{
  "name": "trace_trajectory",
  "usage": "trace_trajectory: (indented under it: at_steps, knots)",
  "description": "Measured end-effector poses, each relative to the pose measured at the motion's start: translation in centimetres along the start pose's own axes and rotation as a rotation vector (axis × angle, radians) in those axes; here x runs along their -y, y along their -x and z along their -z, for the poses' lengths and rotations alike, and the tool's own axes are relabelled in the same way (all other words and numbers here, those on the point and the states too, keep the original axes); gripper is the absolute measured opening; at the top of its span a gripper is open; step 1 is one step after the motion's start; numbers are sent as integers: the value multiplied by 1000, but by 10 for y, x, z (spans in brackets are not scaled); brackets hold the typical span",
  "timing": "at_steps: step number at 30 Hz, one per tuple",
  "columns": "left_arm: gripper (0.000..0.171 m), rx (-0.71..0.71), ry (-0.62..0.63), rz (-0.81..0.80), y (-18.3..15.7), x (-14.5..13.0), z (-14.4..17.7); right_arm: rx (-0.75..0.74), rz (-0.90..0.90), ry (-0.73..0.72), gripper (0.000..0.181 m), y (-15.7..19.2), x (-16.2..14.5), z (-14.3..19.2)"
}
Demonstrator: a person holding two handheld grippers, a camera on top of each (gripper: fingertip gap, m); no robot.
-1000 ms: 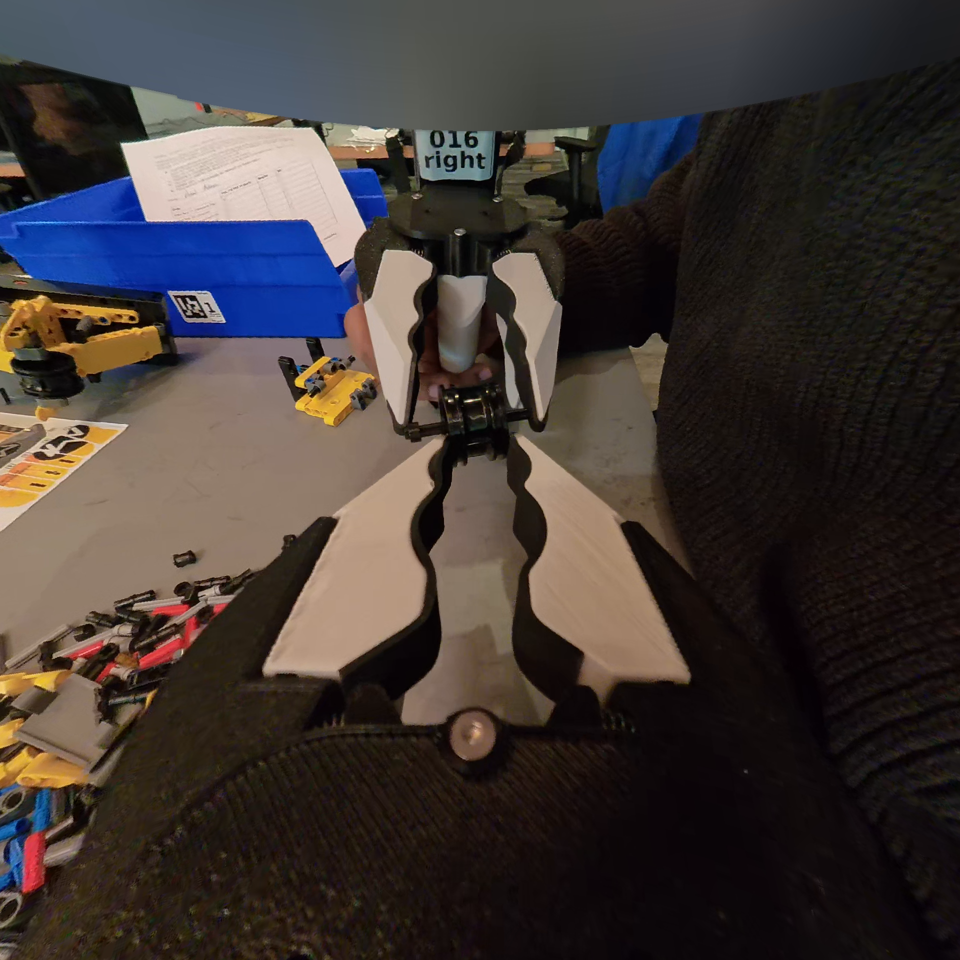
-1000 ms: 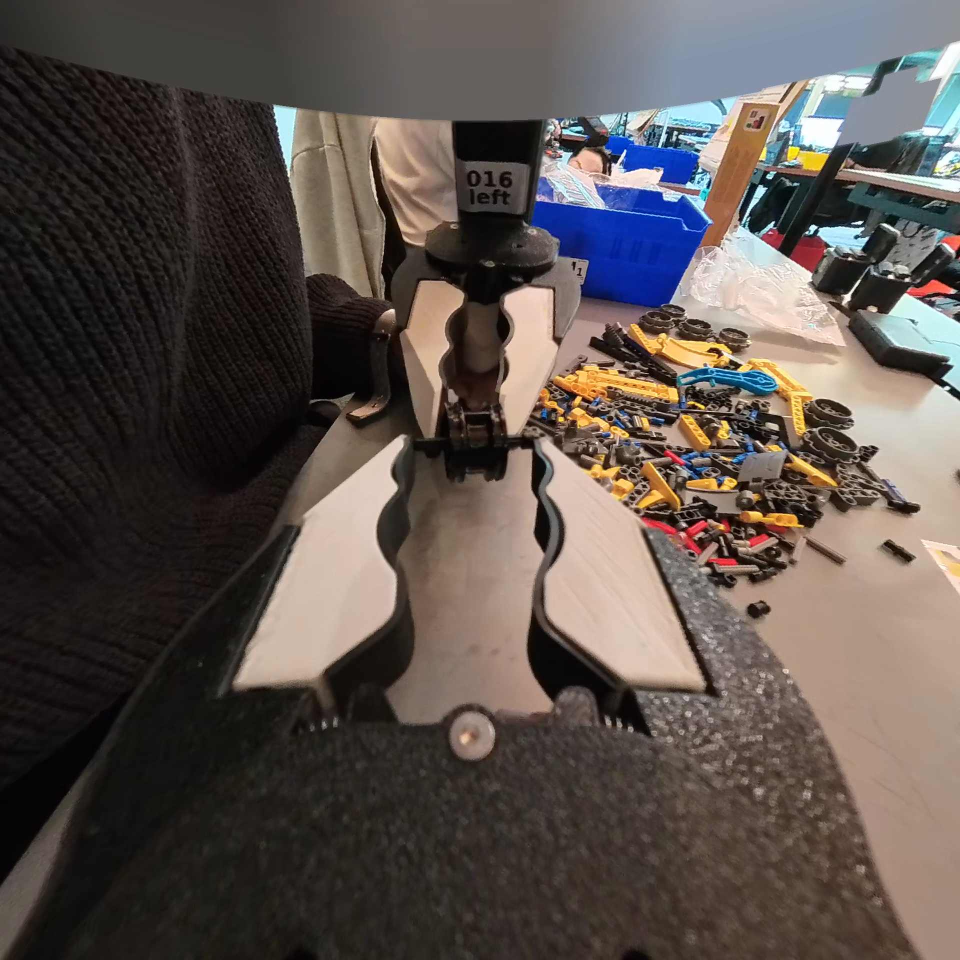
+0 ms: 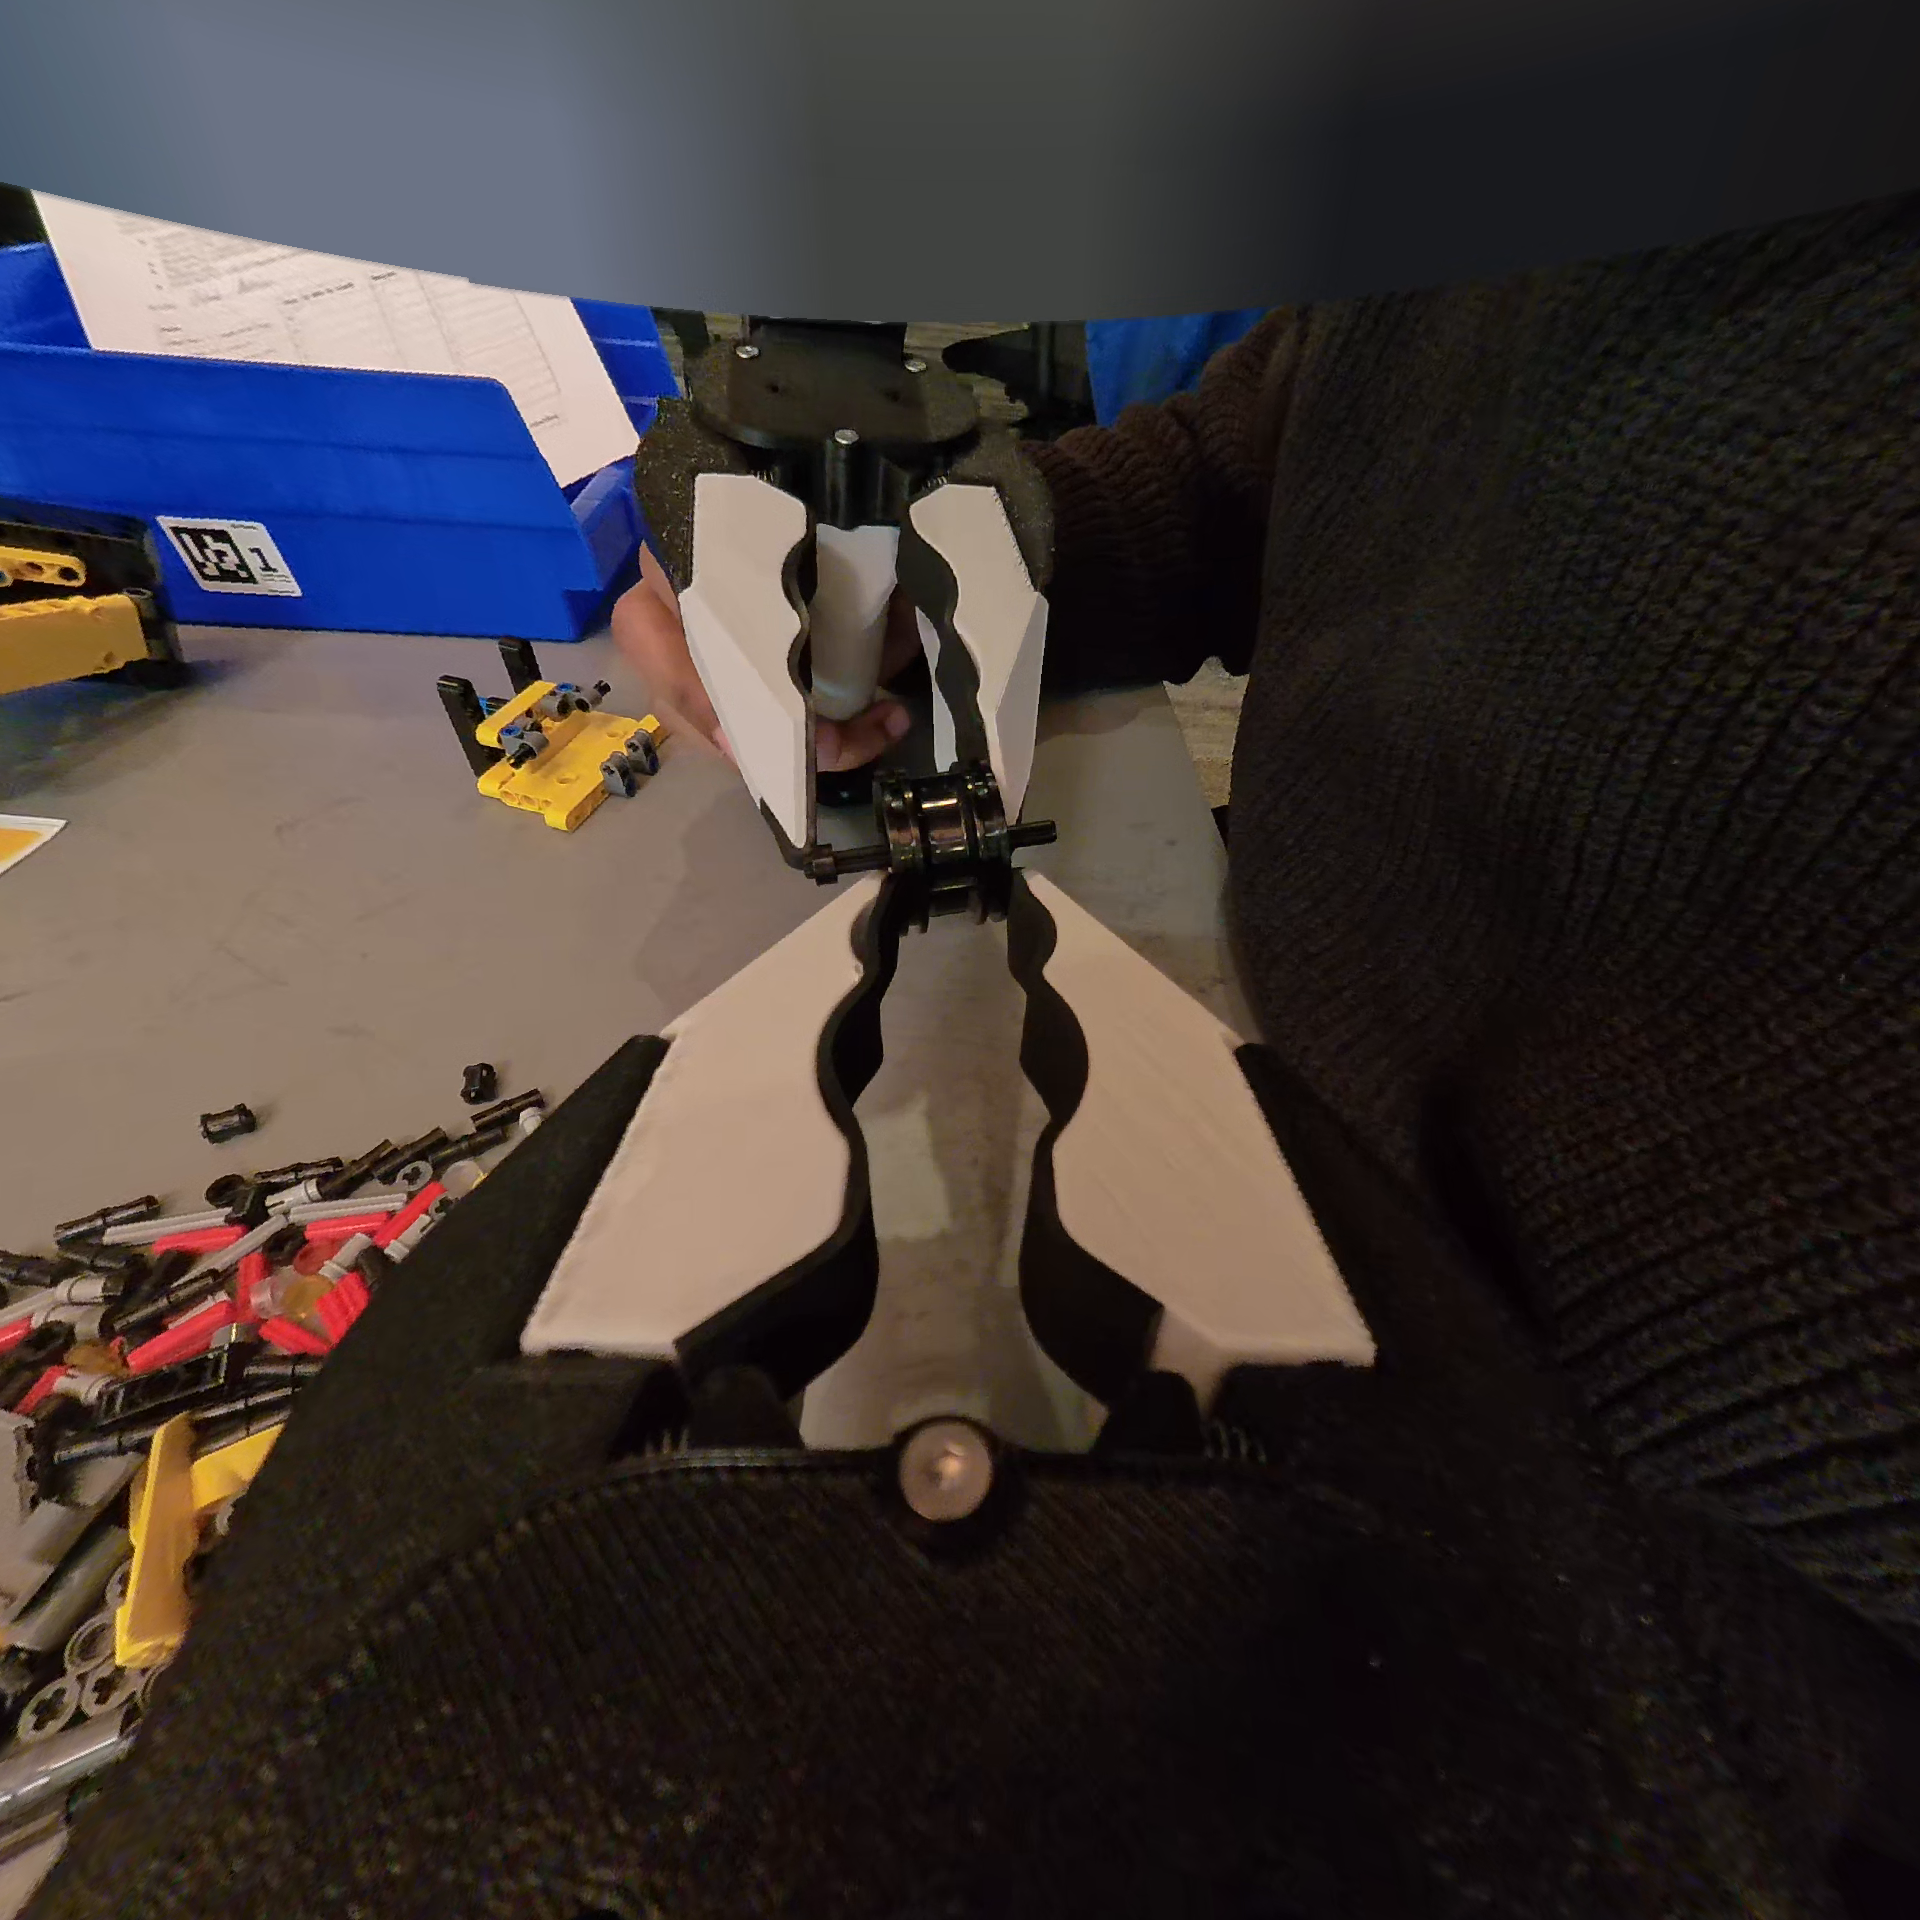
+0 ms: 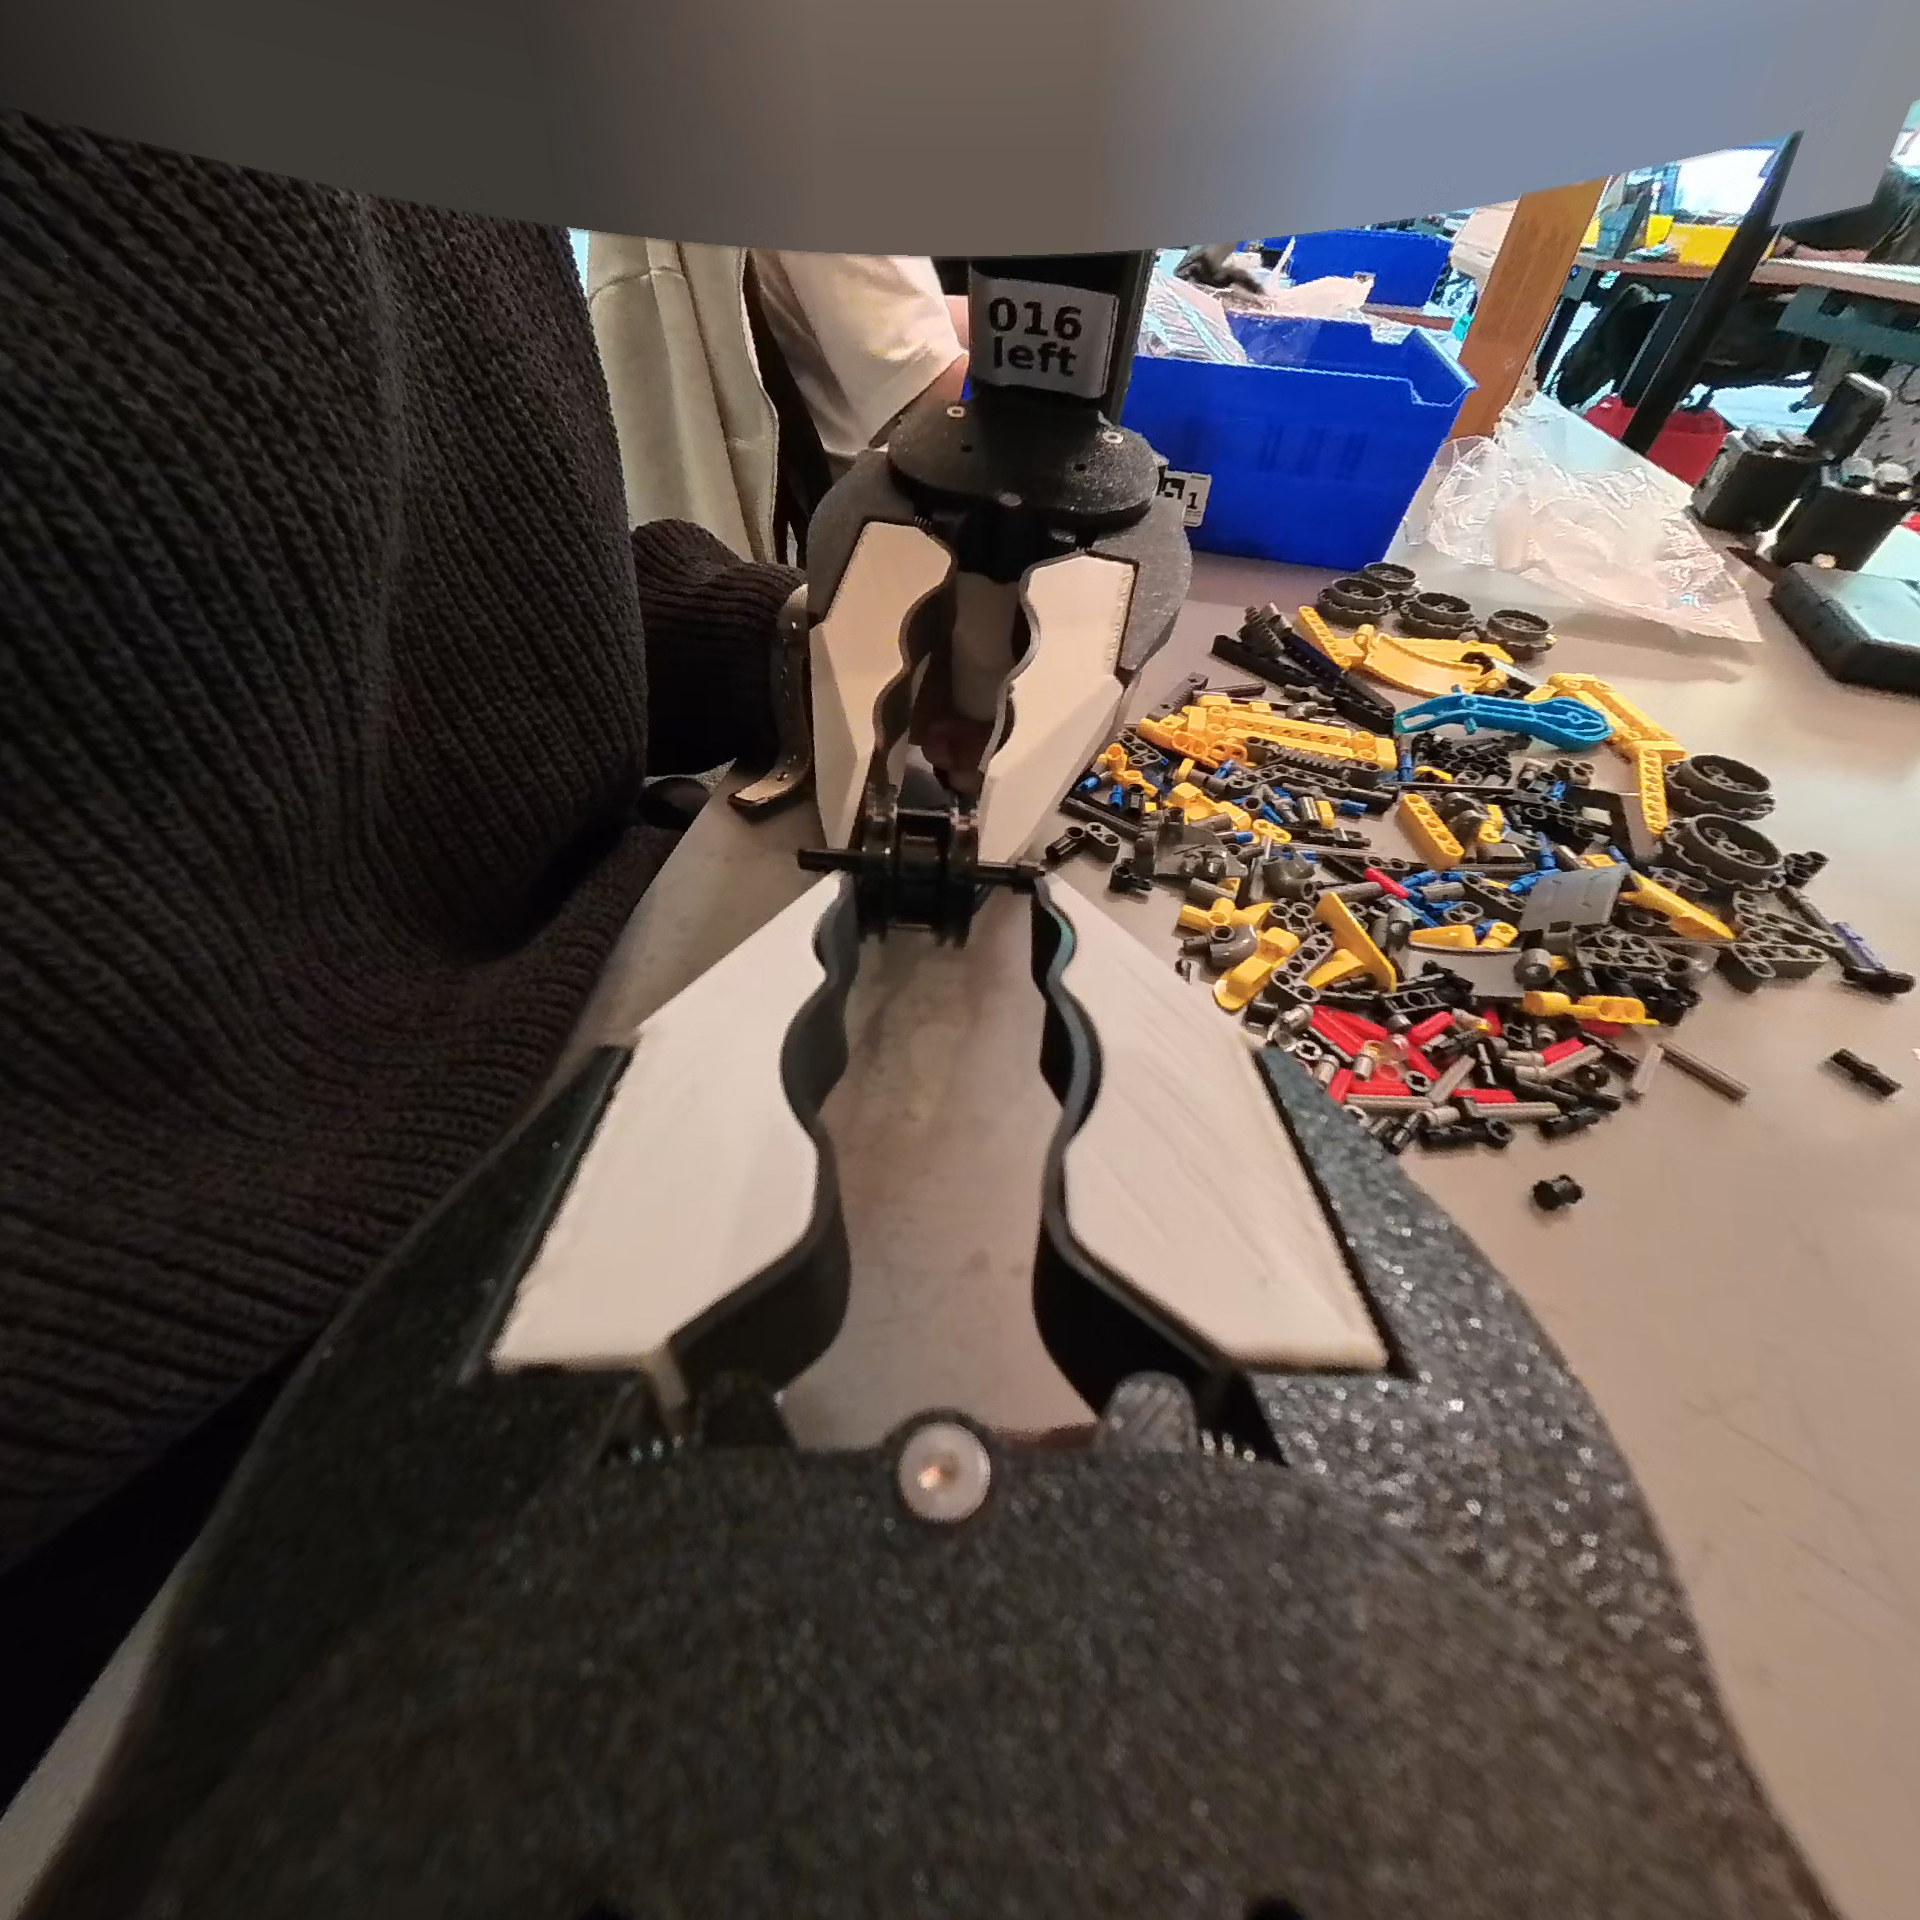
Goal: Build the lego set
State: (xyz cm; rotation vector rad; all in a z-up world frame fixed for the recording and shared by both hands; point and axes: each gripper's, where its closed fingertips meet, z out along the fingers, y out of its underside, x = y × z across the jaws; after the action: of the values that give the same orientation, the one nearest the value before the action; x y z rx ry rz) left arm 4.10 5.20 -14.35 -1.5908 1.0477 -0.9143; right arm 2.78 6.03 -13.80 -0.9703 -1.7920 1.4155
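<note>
Two tongs meet over the worktop's (image 3: 312,935) near edge: left gripper (image 3: 951,899) pinching a black wheel hub (image 3: 940,831), right gripper (image 4: 940,888) bracketing its axle (image 3: 857,860), bite unclear. Light, stiff plastic, likely; hold the hub, not the slippy axle.

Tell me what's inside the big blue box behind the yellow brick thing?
A white paper sheet sticks up out of the blue box. Its front wall hides anything lower inside, so I cannot tell what else is there.
</note>
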Motion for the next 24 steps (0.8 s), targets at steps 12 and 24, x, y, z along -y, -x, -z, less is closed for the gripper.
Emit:
trace_trajectory:
  at_steps: [12, 24]
  knots:
    - [16, 1, 6, 16, 1, -1, 0, 10, -19, 2, 26, 1, 0, -1]
    - [16, 18, 10, 12, 3, -2, 0, 5, 0, -1, 23, 0, 0, 0]
